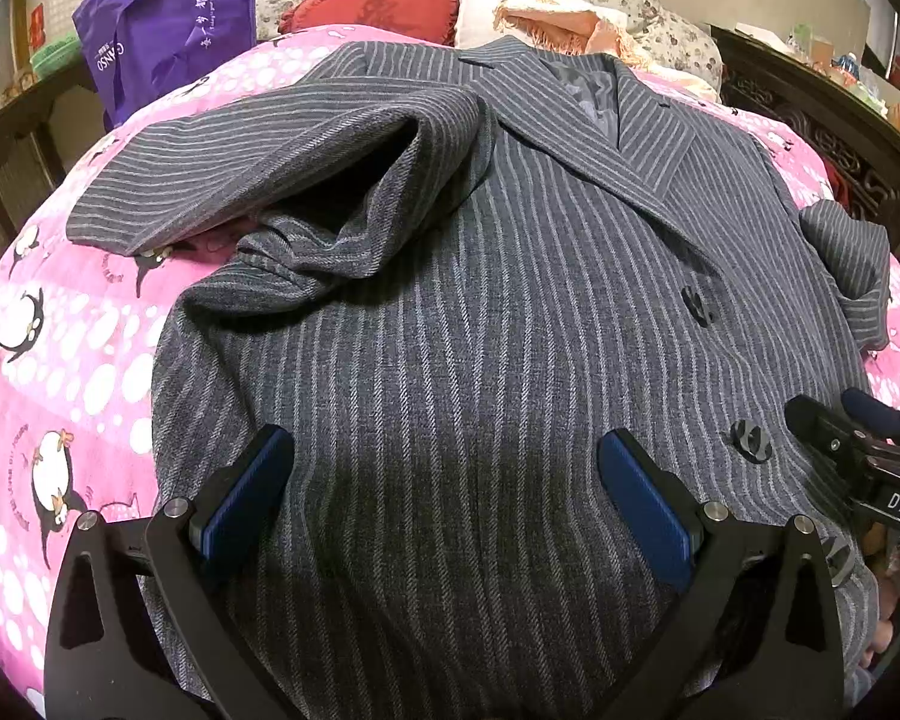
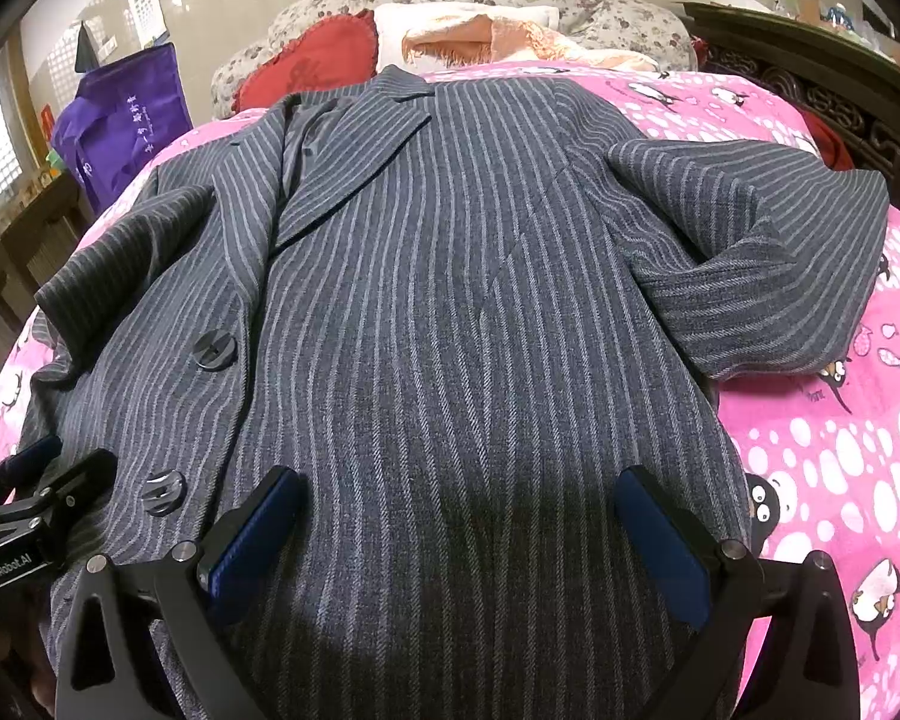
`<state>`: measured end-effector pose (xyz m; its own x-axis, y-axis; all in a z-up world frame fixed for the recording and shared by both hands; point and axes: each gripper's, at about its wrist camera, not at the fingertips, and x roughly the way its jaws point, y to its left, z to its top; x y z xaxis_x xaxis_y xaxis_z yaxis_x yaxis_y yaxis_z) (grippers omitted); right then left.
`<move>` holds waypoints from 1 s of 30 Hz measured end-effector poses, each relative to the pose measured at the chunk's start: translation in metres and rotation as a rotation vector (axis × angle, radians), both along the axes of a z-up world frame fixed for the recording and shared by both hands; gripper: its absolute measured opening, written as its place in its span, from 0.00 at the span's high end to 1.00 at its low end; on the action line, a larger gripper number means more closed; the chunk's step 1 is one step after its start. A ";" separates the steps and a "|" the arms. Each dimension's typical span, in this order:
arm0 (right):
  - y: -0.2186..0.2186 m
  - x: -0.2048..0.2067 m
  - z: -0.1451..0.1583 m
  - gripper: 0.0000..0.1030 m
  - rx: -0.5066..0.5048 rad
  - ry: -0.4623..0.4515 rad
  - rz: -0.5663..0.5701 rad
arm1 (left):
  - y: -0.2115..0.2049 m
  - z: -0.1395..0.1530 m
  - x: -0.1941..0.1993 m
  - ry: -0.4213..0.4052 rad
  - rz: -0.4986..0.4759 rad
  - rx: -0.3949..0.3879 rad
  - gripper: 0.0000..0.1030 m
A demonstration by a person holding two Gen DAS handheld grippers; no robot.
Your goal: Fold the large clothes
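A grey pinstriped coat [image 1: 480, 312] lies face up on the bed, collar away from me; it also shows in the right wrist view [image 2: 450, 300]. Its left sleeve [image 1: 258, 180] is bent and bunched beside the body. Its right sleeve [image 2: 768, 252] is bent outward on the blanket. Two dark buttons [image 1: 750, 441] run down the front. My left gripper [image 1: 444, 486] is open and empty, just above the coat's lower left half. My right gripper [image 2: 459, 525] is open and empty over the lower right half. Each gripper shows at the edge of the other's view.
A pink penguin-print blanket [image 2: 840, 450] covers the bed. A red pillow [image 1: 384, 0], white and peach cloths [image 1: 546, 18] and a floral pillow lie past the collar. A purple bag [image 1: 168, 24] hangs at the left. A dark carved wooden frame [image 1: 840, 138] runs along the right.
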<state>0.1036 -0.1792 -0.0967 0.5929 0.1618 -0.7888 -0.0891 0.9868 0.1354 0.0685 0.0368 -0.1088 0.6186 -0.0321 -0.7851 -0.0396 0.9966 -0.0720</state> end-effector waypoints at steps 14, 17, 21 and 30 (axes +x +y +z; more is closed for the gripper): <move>0.000 -0.001 0.000 0.00 0.003 0.000 0.000 | 0.000 0.000 -0.001 0.000 0.000 0.000 0.00; 0.000 -0.001 0.000 0.00 0.005 0.000 0.000 | 0.000 0.000 0.000 0.001 0.000 0.002 0.00; 0.000 -0.001 0.000 0.00 0.009 0.001 0.001 | 0.000 0.000 0.001 0.001 0.001 0.002 0.00; 0.000 -0.001 0.000 0.00 0.014 0.001 0.003 | 0.000 0.000 0.001 0.007 0.006 0.010 0.00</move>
